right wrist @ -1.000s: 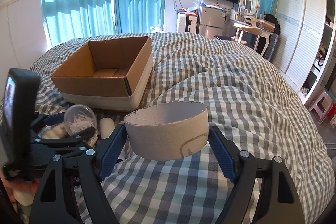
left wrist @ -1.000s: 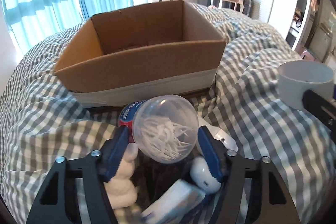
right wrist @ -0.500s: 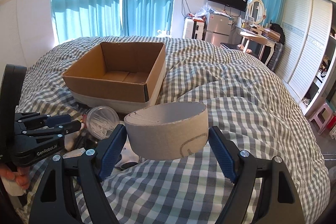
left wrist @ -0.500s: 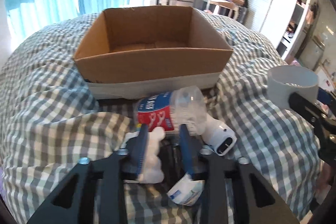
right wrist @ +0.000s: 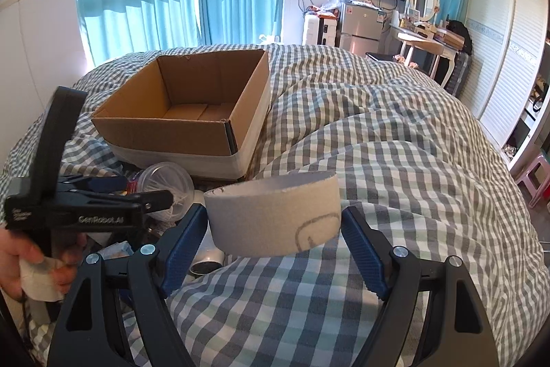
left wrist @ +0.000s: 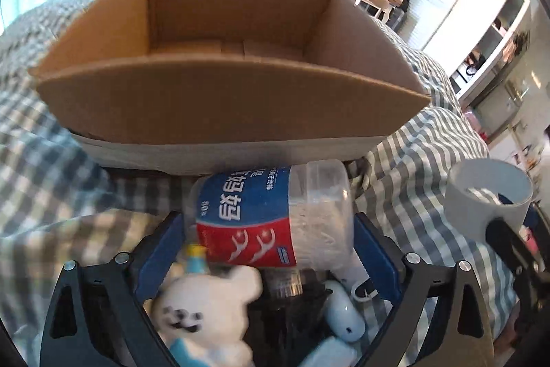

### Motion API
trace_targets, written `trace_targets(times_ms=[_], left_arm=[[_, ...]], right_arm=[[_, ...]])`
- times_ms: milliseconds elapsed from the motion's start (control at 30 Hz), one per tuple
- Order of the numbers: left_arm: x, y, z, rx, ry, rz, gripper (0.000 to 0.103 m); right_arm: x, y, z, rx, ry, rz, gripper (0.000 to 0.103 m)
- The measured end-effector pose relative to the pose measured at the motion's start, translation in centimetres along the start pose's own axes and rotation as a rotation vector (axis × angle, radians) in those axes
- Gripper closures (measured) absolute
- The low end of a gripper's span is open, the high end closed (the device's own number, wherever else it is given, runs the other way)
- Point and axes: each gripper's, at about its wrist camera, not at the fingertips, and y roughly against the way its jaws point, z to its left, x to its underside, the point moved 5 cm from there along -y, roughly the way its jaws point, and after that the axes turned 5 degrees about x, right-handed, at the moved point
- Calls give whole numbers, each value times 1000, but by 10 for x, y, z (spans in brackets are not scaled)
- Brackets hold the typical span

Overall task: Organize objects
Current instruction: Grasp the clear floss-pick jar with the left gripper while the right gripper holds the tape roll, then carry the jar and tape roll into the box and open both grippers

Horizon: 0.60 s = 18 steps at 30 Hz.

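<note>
A clear plastic jar (left wrist: 275, 219) with a red and blue label lies on its side on the checked quilt, just in front of the open cardboard box (left wrist: 233, 112). My left gripper (left wrist: 268, 250) straddles the jar. Its jaws are opening, with a small gap at each pad. In the right wrist view the left gripper (right wrist: 144, 188) and the jar (right wrist: 165, 181) sit at the left, near the box (right wrist: 165, 133). My right gripper (right wrist: 273, 229) is shut on a grey cardboard ring (right wrist: 275, 215) and holds it above the quilt. The ring (left wrist: 488, 195) also shows at the right of the left wrist view.
Under the left gripper lie a white bear toy (left wrist: 206, 305), a white rounded device (left wrist: 343, 319) and a small packet (left wrist: 330, 356). A hand (right wrist: 20, 260) holds the left gripper's grip. The quilt (right wrist: 395, 160) rises in folds to the right. Furniture stands at the far wall.
The jar went from end-on between the left jaws to lying sideways on the quilt. The left jaws narrowed, then spread wide around it, nearer the box. The right gripper still holds the ring.
</note>
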Motion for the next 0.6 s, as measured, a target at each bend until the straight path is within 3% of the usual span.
trace_targets(times_ms=[300,600], left_arm=[[3,6,-7,-16,-33,-34,6],[9,46,-19,-46,-70,-101,6]], right_arm=[[0,-5,5,6,4,10,23],[-8,23,8,30,25,-52,24]])
